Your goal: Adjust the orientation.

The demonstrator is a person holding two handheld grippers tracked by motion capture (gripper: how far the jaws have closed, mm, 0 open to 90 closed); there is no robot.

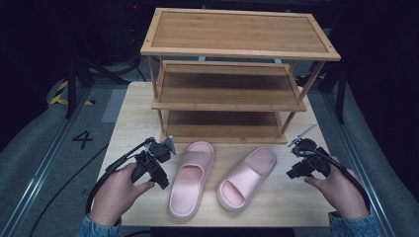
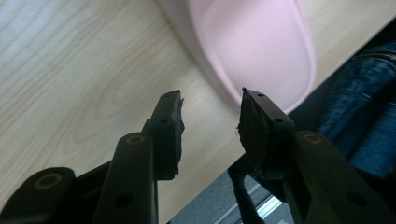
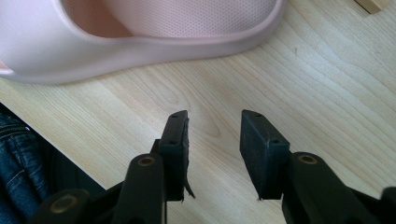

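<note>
Two pink slippers lie side by side on the light wood table, the left slipper (image 1: 190, 177) and the right slipper (image 1: 247, 177), toes toward the rack. My left gripper (image 1: 161, 180) sits just left of the left slipper, open and holding nothing. In the left gripper view its jaws (image 2: 210, 105) stand apart over bare wood, with the slipper's rounded near end (image 2: 252, 42) just beyond. My right gripper (image 1: 292, 173) hovers right of the right slipper, open. In the right gripper view its empty jaws (image 3: 215, 121) face that slipper's side (image 3: 140, 32), a short gap away.
A three-tier bamboo shoe rack (image 1: 237, 32) with bare shelves stands at the back of the table (image 1: 133, 118). One of its feet (image 3: 371, 4) shows at the right gripper view's top corner. The table's near edge is close behind the slippers.
</note>
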